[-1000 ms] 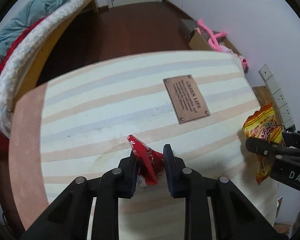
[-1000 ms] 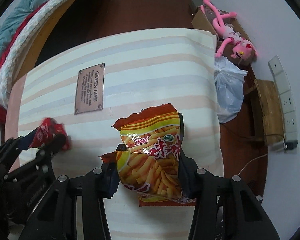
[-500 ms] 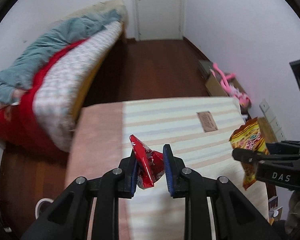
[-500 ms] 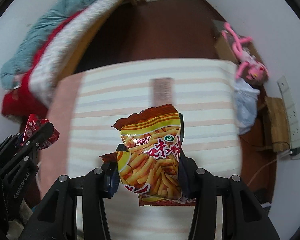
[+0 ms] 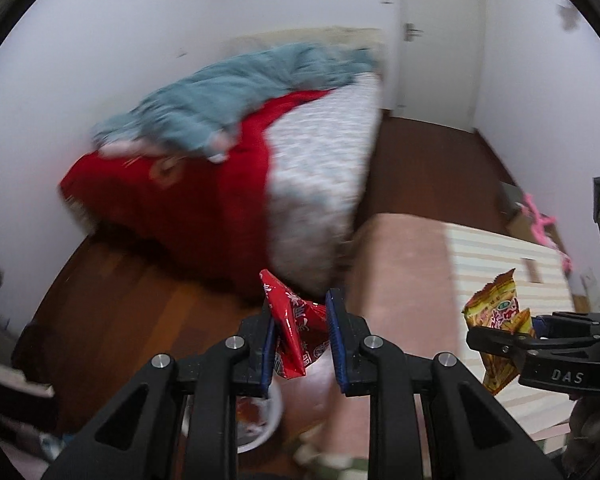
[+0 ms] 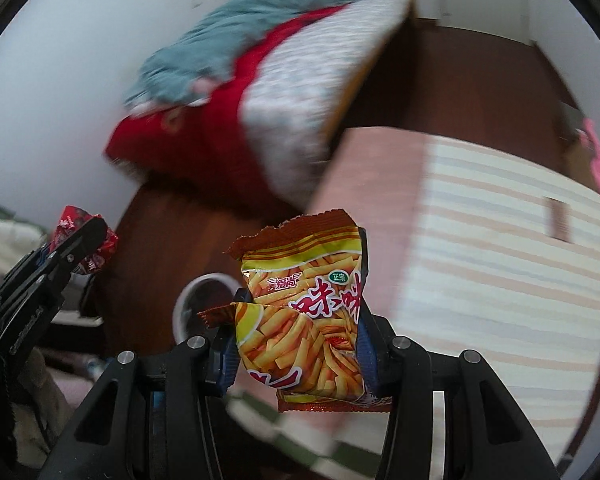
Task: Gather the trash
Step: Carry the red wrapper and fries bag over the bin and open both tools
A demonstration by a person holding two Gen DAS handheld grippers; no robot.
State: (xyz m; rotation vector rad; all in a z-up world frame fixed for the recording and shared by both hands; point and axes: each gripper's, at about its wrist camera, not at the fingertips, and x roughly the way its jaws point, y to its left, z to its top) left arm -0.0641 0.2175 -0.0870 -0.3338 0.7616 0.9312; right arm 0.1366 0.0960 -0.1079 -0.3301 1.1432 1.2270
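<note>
My left gripper (image 5: 300,334) is shut on a crumpled red snack wrapper (image 5: 294,328) and holds it in the air left of the table, above a white round bin (image 5: 260,420) on the floor. My right gripper (image 6: 296,328) is shut on a yellow-orange chip bag (image 6: 304,308) and holds it over the table's left edge. In the right wrist view the white bin (image 6: 198,304) sits low, just left of the bag. The left gripper with the red wrapper (image 6: 82,240) shows at the far left there; the right gripper with the chip bag (image 5: 496,328) shows at the right in the left wrist view.
The striped table (image 6: 500,280) with a pink border lies to the right. A bed (image 5: 260,152) with red and teal blankets stands behind on the brown wood floor (image 5: 120,312). A pink plush toy (image 5: 540,220) lies at far right. Dark clutter sits at lower left.
Both grippers have lifted off the table and swung left with their wrappers; the view now faces the bed and floor, and the white bin has come into sight.
</note>
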